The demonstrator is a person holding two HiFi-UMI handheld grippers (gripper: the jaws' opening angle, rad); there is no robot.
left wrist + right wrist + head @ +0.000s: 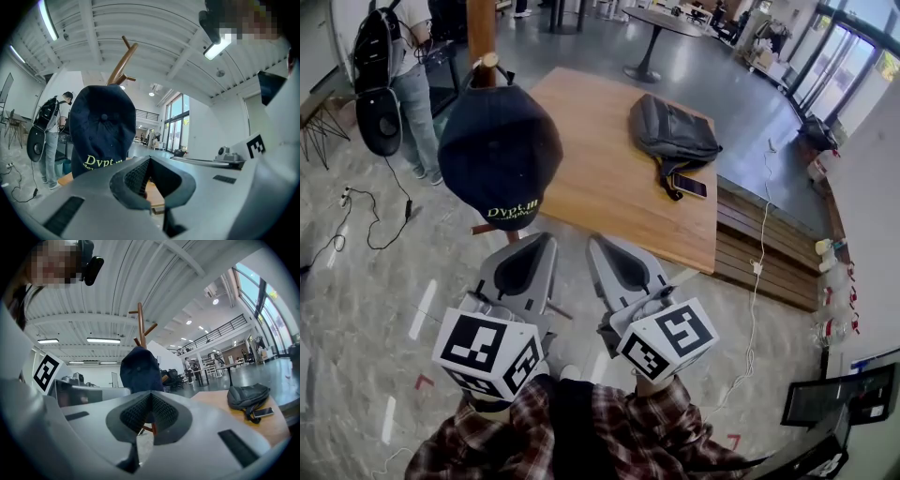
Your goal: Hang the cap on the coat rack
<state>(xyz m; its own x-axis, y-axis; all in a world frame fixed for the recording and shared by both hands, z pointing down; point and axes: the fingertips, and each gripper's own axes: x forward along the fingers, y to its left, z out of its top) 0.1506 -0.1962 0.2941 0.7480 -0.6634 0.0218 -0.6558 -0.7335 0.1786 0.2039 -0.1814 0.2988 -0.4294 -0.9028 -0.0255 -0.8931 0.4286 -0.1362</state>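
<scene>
A dark navy cap (pixel 499 155) with yellow-green lettering hangs on the wooden coat rack (pixel 481 33), apart from both grippers. Below it, my left gripper (pixel 546 239) and right gripper (pixel 595 242) sit side by side, both shut with nothing in them. In the left gripper view the cap (pixel 103 131) hangs close ahead under the rack's angled pegs (pixel 123 61), just beyond the left gripper (pixel 149 159). The right gripper view shows the cap (pixel 140 371) on the rack (pixel 140 326) farther off, behind the right gripper (pixel 150 394).
A wooden table (pixel 609 178) behind the rack carries a grey backpack (pixel 673 127) and a phone (pixel 689 185). A person with a backpack (pixel 394 75) stands at the left. Cables (pixel 366 216) lie on the floor. A slatted bench (pixel 769 244) runs along the table's right.
</scene>
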